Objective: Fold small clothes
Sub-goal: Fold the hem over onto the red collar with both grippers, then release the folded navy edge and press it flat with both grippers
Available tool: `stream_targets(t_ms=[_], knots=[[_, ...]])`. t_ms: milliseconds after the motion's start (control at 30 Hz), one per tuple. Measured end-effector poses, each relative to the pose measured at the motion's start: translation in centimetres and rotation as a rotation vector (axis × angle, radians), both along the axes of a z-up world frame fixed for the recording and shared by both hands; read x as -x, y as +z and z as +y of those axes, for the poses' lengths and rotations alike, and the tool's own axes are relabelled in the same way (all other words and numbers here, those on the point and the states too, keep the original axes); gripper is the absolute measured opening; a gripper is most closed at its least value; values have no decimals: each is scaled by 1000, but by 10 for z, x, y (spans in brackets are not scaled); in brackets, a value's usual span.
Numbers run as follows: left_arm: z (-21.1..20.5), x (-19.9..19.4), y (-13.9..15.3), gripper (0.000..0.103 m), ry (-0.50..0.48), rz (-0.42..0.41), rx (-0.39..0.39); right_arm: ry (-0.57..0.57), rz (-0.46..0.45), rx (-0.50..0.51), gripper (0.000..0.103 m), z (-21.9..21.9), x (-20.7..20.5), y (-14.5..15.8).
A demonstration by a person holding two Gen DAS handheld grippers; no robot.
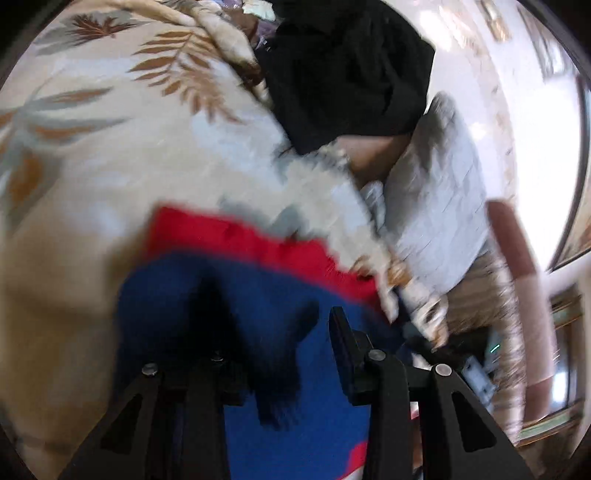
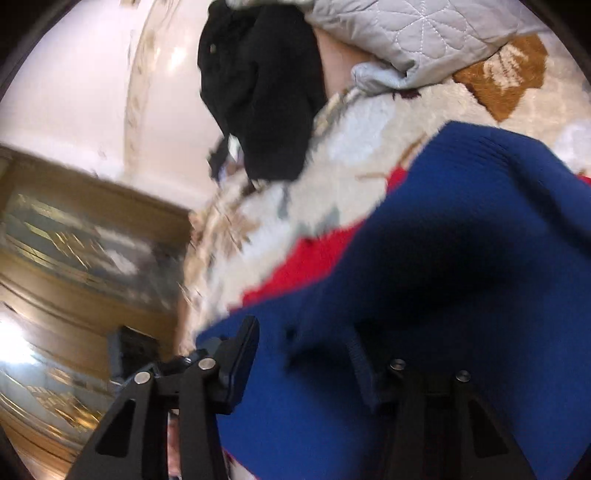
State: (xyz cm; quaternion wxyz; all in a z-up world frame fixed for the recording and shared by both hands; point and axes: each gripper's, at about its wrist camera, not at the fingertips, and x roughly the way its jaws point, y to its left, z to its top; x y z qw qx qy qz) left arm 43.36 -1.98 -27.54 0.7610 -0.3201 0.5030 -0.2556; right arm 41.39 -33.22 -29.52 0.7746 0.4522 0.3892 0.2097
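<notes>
A blue knit garment (image 1: 314, 387) with a red band (image 1: 240, 236) lies on a cream blanket with a leaf print (image 1: 110, 155). My left gripper (image 1: 277, 325) hovers over the blue cloth with its jaws apart; the right finger's (image 1: 341, 332) pad is bare and the other finger is lost in dark blur. In the right wrist view the blue garment (image 2: 461, 184) bulges up and fills the gap of my right gripper (image 2: 303, 343). It covers the right finger, while the left finger (image 2: 247, 339) sits at the cloth's edge. Whether those pads press the cloth is unclear.
A black garment (image 1: 343, 66) lies heaped at the blanket's far edge, also seen in the right wrist view (image 2: 266, 92). Beside it is a grey quilted pillow (image 1: 436, 192) (image 2: 406, 29). Wooden furniture (image 2: 74, 240) stands past the bed's edge on the left.
</notes>
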Motion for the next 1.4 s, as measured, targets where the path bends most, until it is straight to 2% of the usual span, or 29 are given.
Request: stream_targets(t_ms=[100,167,233,300,367,467,533,567,600,667,733,767,867,967,1033,1100,1133,1233,1333,1400], knots=[[11,-11,10,37,95,-64,102,-125,-91,-56,54,-21,2,10],[24,-12,17,40,164,-116,122,-193,-135,-83,55,-40,8,15],[37,-9,22,49,227,-136,93,-232,-131,-78,55,-56,14,20],[44,-5,27,49,256,-128,33,-235,-112,-58,55,-64,18,21],[42,2,32,49,246,-125,-19,-228,-37,32,55,-64,21,23],[24,16,43,49,186,-155,-214,-207,92,189,55,-71,32,19],[12,26,48,49,147,-186,-346,-218,135,262,55,-78,42,15],[-1,34,49,49,107,-204,-454,-218,167,318,53,-82,48,11],[-3,39,47,50,84,-208,-510,-203,194,355,51,-88,53,7],[-16,52,33,60,14,-198,-693,-199,214,352,46,-97,65,2],[-23,59,13,60,-44,-162,-822,-204,195,346,46,-102,82,11],[-21,64,3,60,-48,-141,-834,-202,165,348,47,-101,91,20],[-5,71,9,60,-7,-115,-748,-151,93,374,47,-86,111,39],[8,84,17,60,37,-106,-719,-98,137,414,47,-69,117,31],[9,94,17,60,25,-101,-726,-48,224,424,47,-60,122,7],[8,104,18,60,24,-105,-732,-68,175,456,47,-58,134,10],[10,110,18,61,31,-101,-726,-61,185,462,47,-58,138,16],[25,123,13,62,53,-53,-676,-75,174,414,47,-60,152,25],[35,130,11,64,83,-38,-656,-81,146,409,47,-58,161,34],[35,136,12,64,101,-38,-682,-70,122,409,48,-52,163,37]])
